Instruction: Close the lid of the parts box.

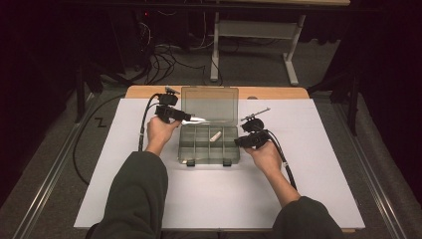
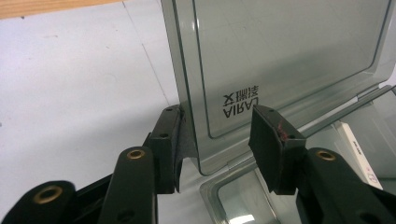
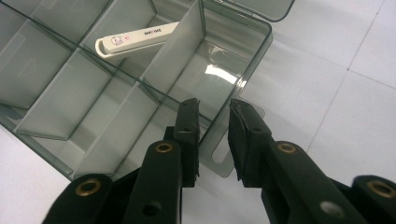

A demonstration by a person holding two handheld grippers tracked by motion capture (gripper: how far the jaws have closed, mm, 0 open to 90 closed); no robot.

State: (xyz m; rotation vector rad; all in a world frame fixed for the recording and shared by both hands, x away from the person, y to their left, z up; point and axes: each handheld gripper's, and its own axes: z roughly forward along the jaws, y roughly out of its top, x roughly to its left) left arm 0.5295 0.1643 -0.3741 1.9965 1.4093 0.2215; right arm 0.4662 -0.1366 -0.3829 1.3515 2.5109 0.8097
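A clear grey compartment box (image 1: 199, 145) lies open on the white sheet, its lid (image 1: 209, 104) raised at the back. A white oblong piece (image 1: 215, 136) lies in one compartment (image 3: 140, 37). My left gripper (image 1: 188, 117) is at the lid's left corner. In the left gripper view its jaws (image 2: 217, 135) stand apart around that corner of the lid (image 2: 280, 56), one pad beside the edge, the other in front of the face. My right gripper (image 1: 240, 141) is at the box's right side. Its jaws (image 3: 214, 116) straddle the right wall (image 3: 243, 65), with a gap showing.
The white sheet (image 1: 224, 199) covers the table, with a strip of wood (image 1: 144, 91) showing at the back. Each gripper's cable (image 1: 144, 124) trails over the sheet. Beyond the table, cables (image 1: 159, 59) lie on the floor by a white table frame (image 1: 259, 30).
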